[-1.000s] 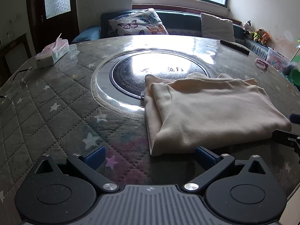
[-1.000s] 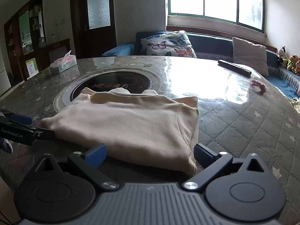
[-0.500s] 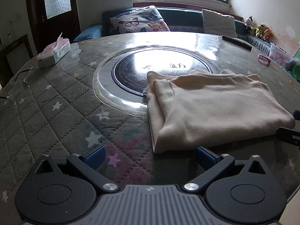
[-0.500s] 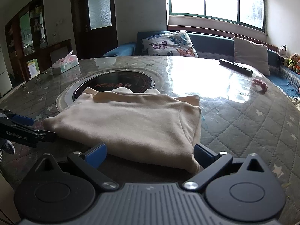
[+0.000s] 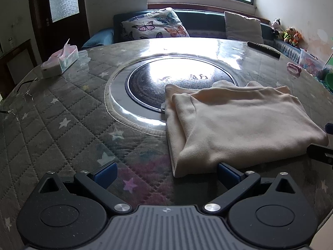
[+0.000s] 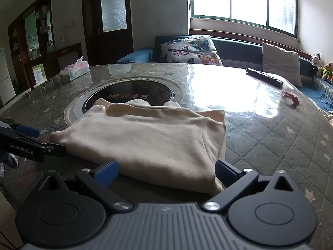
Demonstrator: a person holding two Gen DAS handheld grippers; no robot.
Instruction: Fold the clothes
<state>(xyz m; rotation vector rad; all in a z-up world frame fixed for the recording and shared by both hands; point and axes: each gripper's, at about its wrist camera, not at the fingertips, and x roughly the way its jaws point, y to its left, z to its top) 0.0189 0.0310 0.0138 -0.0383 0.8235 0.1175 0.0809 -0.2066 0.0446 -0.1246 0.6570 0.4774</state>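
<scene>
A cream garment (image 5: 239, 123) lies folded into a flat rectangle on the round quilted table, partly over the dark hob disc (image 5: 179, 83). My left gripper (image 5: 166, 171) is open and empty, just in front of the garment's near left corner. My right gripper (image 6: 165, 170) is open and empty, at the garment's (image 6: 149, 139) near edge. The left gripper also shows at the left edge of the right wrist view (image 6: 27, 141), and the right gripper's tips show at the right edge of the left wrist view (image 5: 324, 145).
A tissue box (image 5: 60, 61) and glasses (image 5: 27, 87) sit at the table's far left. A remote (image 6: 264, 77) and a pink item (image 6: 291, 99) lie at the far right. A sofa with cushions (image 6: 191, 51) stands behind the table.
Both grippers have drawn back slightly from the folded garment and stayed open. The garment has not moved.
</scene>
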